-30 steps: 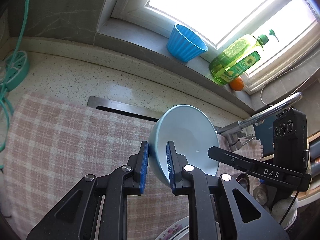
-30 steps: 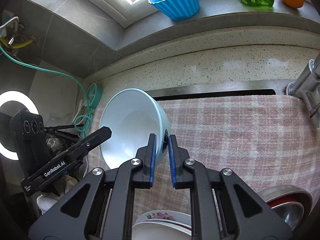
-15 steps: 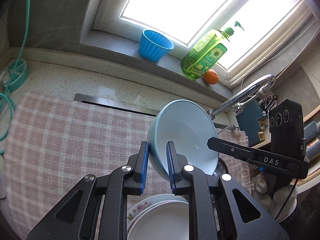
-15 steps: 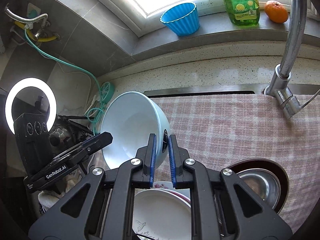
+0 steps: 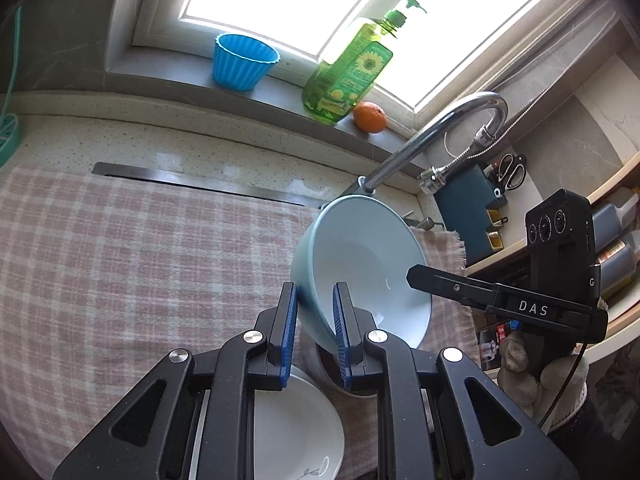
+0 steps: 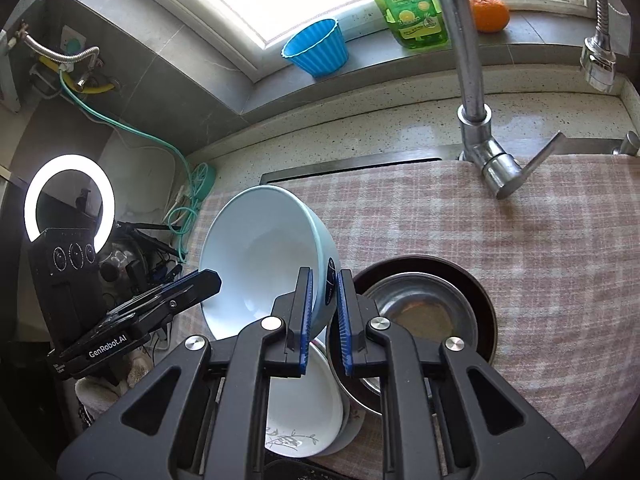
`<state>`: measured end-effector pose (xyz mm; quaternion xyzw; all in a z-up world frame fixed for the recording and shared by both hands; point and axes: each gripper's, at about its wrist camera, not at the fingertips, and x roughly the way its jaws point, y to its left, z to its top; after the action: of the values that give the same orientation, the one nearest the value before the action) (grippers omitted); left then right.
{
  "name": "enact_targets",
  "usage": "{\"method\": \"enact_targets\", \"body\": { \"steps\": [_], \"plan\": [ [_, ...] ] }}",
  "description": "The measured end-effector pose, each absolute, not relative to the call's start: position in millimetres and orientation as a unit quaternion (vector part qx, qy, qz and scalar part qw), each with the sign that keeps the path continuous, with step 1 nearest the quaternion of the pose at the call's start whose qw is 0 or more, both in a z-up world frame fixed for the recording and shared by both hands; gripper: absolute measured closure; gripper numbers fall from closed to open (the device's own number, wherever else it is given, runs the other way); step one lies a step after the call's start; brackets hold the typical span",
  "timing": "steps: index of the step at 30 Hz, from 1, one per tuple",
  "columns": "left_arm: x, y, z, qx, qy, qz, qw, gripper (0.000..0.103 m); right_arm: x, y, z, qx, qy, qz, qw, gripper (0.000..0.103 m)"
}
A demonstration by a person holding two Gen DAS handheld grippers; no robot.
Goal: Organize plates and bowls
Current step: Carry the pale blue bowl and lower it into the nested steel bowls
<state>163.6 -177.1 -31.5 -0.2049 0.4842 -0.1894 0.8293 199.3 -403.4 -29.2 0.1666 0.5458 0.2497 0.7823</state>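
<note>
A pale blue bowl (image 5: 360,264) is held in the air between both grippers, tilted on its side. My left gripper (image 5: 315,334) is shut on its left rim, my right gripper (image 6: 323,320) on the opposite rim; the bowl also shows in the right wrist view (image 6: 260,260). Below it on the checked cloth (image 5: 140,260) lies a stack of white plates (image 6: 304,408) with a floral print. Right of the plates a steel bowl (image 6: 416,312) sits inside a dark brown bowl (image 6: 480,292).
A chrome tap (image 6: 468,92) stands behind the cloth. On the window sill are a blue cup (image 5: 242,62), a green soap bottle (image 5: 348,76) and an orange (image 5: 370,117). A ring light (image 6: 68,200) and cables are at the left; shelves (image 5: 608,208) at the right.
Both grippers have drawn back and up with the bowl. The plates, the steel bowl and the tap have come into view below and behind it.
</note>
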Motion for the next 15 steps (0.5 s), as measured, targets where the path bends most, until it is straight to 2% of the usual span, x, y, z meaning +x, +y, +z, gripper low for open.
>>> {"method": "enact_targets", "body": {
  "steps": [15],
  "plan": [
    [153,-232,-59,-0.196,0.518,-0.200,0.808,0.087,180,-458,-67,0.164,0.572,0.222,0.772,0.091]
  ]
}}
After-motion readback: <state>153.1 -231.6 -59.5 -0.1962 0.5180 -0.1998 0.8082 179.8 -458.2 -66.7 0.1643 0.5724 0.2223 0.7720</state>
